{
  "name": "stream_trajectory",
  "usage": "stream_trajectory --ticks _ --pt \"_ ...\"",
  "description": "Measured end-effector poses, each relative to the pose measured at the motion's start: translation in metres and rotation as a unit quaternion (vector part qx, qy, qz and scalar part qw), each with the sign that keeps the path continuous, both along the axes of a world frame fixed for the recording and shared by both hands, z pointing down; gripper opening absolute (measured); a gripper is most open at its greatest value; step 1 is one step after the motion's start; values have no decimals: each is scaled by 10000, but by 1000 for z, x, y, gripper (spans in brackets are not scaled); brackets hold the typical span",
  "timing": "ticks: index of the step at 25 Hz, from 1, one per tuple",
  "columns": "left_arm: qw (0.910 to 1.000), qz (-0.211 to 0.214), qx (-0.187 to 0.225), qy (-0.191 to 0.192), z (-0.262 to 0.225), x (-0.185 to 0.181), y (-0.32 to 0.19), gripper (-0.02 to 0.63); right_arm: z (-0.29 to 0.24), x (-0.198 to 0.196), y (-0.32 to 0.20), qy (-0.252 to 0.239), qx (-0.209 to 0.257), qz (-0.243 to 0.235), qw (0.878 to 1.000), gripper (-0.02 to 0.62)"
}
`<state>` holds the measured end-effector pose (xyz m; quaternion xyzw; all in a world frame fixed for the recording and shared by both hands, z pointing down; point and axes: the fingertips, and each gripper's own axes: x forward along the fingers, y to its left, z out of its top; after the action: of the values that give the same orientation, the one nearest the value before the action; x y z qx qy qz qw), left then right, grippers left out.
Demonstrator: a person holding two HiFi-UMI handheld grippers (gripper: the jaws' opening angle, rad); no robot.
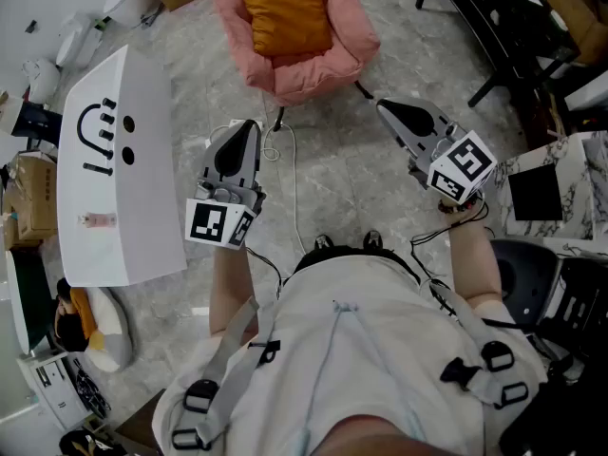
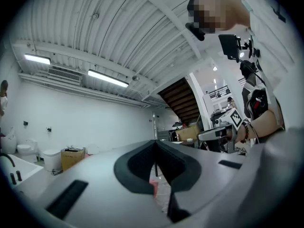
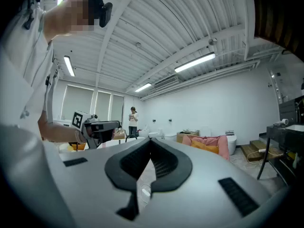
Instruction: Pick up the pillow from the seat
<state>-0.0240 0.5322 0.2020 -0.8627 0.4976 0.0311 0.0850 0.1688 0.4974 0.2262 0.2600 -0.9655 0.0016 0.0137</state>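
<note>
An orange pillow (image 1: 282, 8) lies on the pink seat (image 1: 328, 57) at the top of the head view; in the right gripper view the pillow (image 3: 208, 146) shows far off on the seat (image 3: 211, 141). My left gripper (image 1: 243, 126) is held over the floor, below and left of the seat, shut and empty. My right gripper (image 1: 382, 107) points toward the seat's right front corner, a short way off it, also shut with nothing in it. In the left gripper view the left gripper (image 2: 155, 158) has its jaws pressed together; the right gripper (image 3: 150, 146) looks the same in its own view.
A white cabinet with black marks (image 1: 119, 174) stands to the left. A white cable (image 1: 293, 174) runs over the grey floor between the grippers. Dark table legs (image 1: 494, 36) and a marble block (image 1: 570, 183) are at the right. A person (image 3: 132, 121) stands far back.
</note>
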Motion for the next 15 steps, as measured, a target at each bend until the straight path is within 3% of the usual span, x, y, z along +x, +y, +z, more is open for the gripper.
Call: stream_trajectory --ticks 15 --pt "10000 12 19 -27 -2 -12 -8 8 3 -16 -6 191 -52 -54 9998 14"
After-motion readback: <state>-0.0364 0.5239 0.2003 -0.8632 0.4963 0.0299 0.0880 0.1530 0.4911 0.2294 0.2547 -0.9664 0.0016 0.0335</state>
